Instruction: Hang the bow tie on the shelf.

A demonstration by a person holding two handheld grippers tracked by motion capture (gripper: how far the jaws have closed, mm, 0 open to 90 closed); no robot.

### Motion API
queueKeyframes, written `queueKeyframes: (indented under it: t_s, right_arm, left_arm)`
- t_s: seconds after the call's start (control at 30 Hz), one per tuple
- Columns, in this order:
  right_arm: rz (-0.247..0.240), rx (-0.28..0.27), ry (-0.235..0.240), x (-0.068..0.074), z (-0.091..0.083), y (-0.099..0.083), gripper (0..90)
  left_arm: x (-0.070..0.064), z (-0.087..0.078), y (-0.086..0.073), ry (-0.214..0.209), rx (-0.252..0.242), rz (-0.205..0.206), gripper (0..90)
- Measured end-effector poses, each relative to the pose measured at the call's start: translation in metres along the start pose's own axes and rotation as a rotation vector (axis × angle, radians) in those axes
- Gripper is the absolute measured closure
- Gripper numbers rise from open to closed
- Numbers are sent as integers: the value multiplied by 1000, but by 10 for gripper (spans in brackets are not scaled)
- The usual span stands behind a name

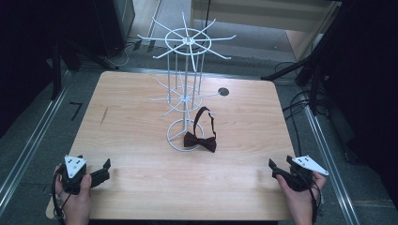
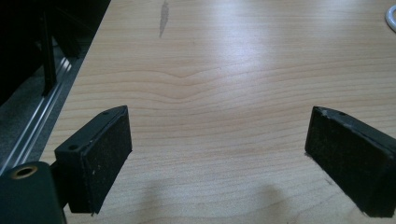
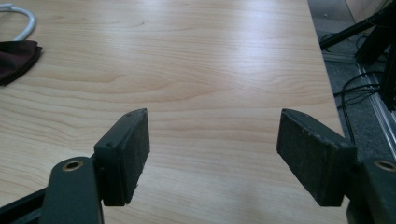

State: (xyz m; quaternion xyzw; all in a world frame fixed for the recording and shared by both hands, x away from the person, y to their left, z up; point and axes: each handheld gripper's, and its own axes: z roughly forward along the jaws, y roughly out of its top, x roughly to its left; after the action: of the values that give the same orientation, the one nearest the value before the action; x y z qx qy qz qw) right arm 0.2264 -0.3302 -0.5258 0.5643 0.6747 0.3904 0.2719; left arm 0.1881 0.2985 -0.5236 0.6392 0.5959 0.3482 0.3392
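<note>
Lying flat at the middle of the tabletop (image 1: pixel 141 187), the dark red bow tie (image 1: pixel 200 141) rests against the near rim of the white wire rack's (image 1: pixel 187 89) ring base, with its neck strap looping up and back toward the rack's post. Its long axis runs roughly across the table, left to right, tilted a little.

Both hands sit at the near edge, well apart from the tie. The left gripper (image 1: pixel 104 169) is at the near left corner and the right gripper (image 1: pixel 274 168) at the near right; each has its fingers spread wide with nothing between them, as both gripper views show bare wood between the pads (image 2: pixel 105 158) (image 3: pixel 128 154).

From the right gripper the tie lies forward and to the left; its edge shows at the far left of the right gripper view (image 3: pixel 17 58). From the left gripper it lies forward and to the right. The right hand looks somewhat nearer, so it seems the likelier one to reach in, closing across the tie's short width at the knot.
</note>
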Motion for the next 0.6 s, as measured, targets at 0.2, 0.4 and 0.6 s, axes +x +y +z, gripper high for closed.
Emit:
queueKeyframes:
  t_s: [0.2,0.4,0.6]
  right_arm:
    - [21,3,-25,-13,-5,-6,262]
    - [36,1,-40,-24,-10,-13,262]
    - [72,-15,-35,-35,-14,-22,249]
  left_arm:
    - [0,0,0,1,-1,0,79]
    - [0,0,0,2,-1,0,79]
    - [0,0,0,0,-1,-1,79]
